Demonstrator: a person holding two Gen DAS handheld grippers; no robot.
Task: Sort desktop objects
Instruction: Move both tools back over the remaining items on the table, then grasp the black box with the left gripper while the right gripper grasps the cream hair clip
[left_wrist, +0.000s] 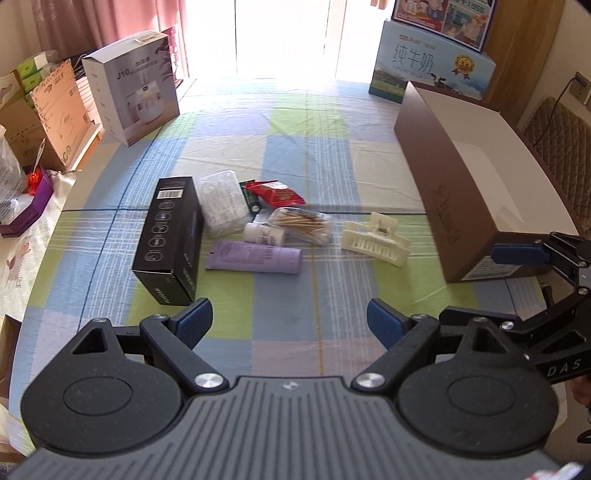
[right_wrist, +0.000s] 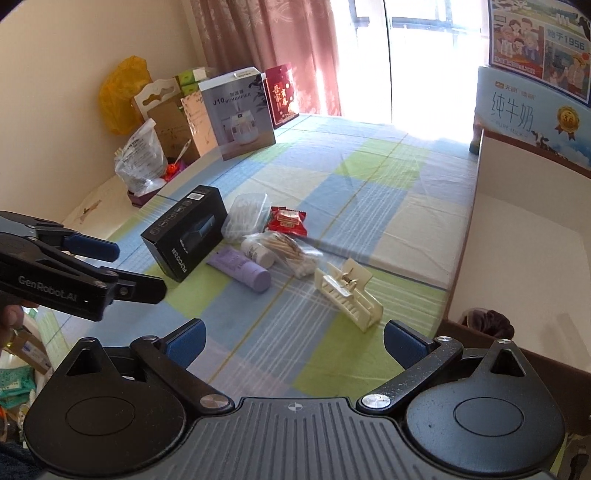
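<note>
Item: we hold both the left gripper (left_wrist: 290, 325) and right gripper (right_wrist: 293, 341) with fingers wide and empty. Ahead of our fingers the unsorted clutter (left_wrist: 236, 225) lies heaped on the tabletop (left_wrist: 332, 155); the open brown box (left_wrist: 480, 184), likely the bin, stands beyond the right fingers.

The right gripper (right_wrist: 293, 341) hovers wide apart over the checked cloth (right_wrist: 369, 177), just short of a cream clip (right_wrist: 347, 293); a black box (right_wrist: 186, 236) lies beyond.

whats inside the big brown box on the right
In the right wrist view, the brown box shows a white interior with one dark bundled item at its near end. The right gripper hides the nearest corner.
</note>
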